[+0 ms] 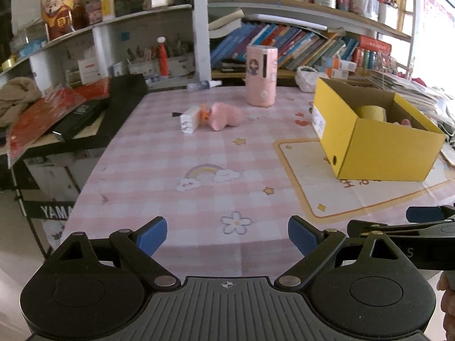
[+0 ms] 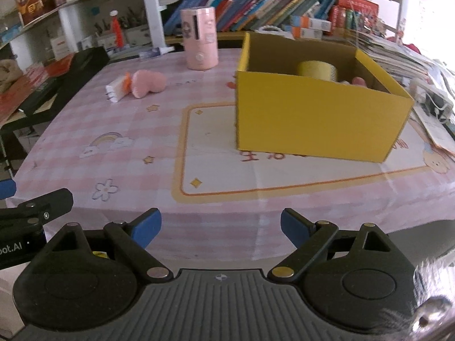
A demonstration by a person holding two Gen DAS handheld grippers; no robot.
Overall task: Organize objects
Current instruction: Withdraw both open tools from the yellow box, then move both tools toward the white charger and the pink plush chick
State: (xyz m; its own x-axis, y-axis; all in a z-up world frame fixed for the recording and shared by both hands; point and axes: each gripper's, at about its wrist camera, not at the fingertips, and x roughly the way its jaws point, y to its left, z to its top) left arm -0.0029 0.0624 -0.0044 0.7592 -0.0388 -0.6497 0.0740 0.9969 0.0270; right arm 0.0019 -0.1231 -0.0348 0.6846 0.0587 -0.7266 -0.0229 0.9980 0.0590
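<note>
A yellow cardboard box (image 1: 392, 153) (image 2: 312, 119) stands on the right of the pink checked table (image 1: 199, 153) (image 2: 128, 119). Inside it show a yellow tape roll (image 1: 371, 112) (image 2: 317, 70) and part of a pink item (image 2: 359, 81). A pink plush toy (image 1: 226, 115) (image 2: 148, 83) lies next to a small white box (image 1: 190, 119) (image 2: 116, 91) at the far middle. A pink cylinder (image 1: 261, 75) (image 2: 200, 38) stands behind them. My left gripper (image 1: 227, 236) and right gripper (image 2: 221, 226) are open and empty above the near table edge.
Bookshelves (image 1: 298, 42) line the back. A black keyboard case with red cloth (image 1: 71, 110) sits at the left. A small tube (image 1: 203, 85) lies at the far table edge. Stacked papers (image 2: 403, 56) lie right of the box.
</note>
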